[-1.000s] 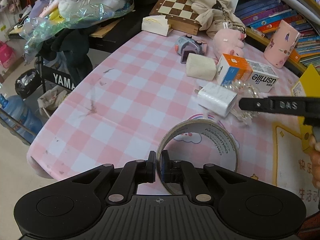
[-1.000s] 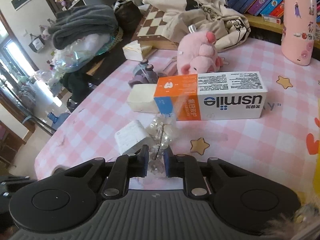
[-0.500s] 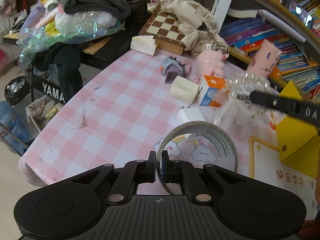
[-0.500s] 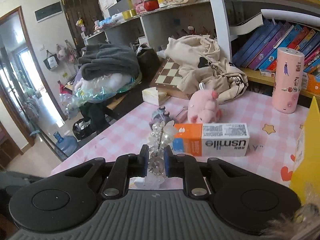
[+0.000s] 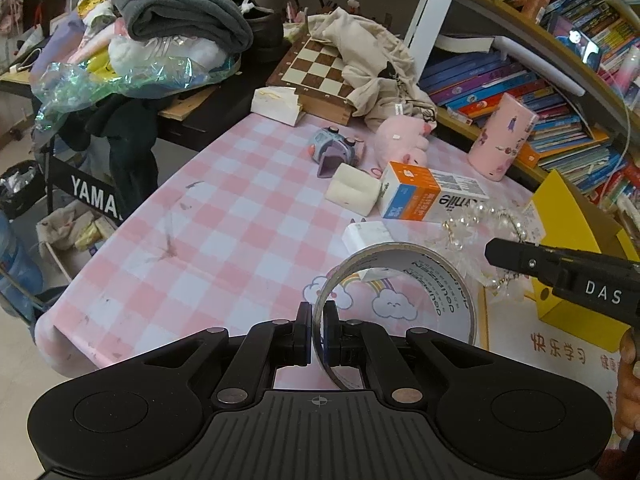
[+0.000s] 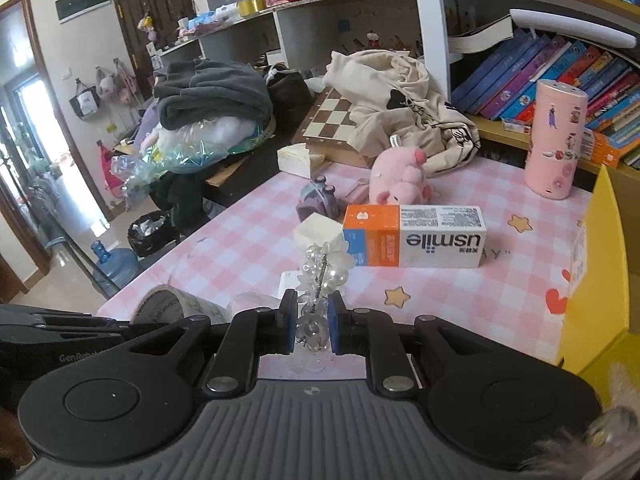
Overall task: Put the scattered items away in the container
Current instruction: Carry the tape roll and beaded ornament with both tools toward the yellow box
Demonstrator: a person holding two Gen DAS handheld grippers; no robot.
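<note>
My left gripper (image 5: 317, 332) is shut on the rim of a clear tape roll (image 5: 400, 280) and holds it above the pink checked table (image 5: 224, 232). My right gripper (image 6: 313, 320) is shut on a clear beaded hair ornament (image 6: 324, 268), lifted off the table; it also shows in the left wrist view (image 5: 476, 232). The yellow cardboard box (image 5: 576, 248) stands at the right, and its wall shows in the right wrist view (image 6: 596, 272). The tape roll also shows in the right wrist view (image 6: 176, 304).
On the table lie an orange and white usmile box (image 6: 412, 236), a cream block (image 6: 318, 230), a white charger (image 5: 366, 236), a purple toy (image 5: 332, 150), a pink plush pig (image 6: 400, 176) and a pink cylinder (image 6: 556, 140). A chessboard (image 5: 316, 68) and bookshelves are behind.
Both grippers rose from the table carrying the tape roll and the ornament. The right gripper has since dropped a little and shifted towards the yellow box.
</note>
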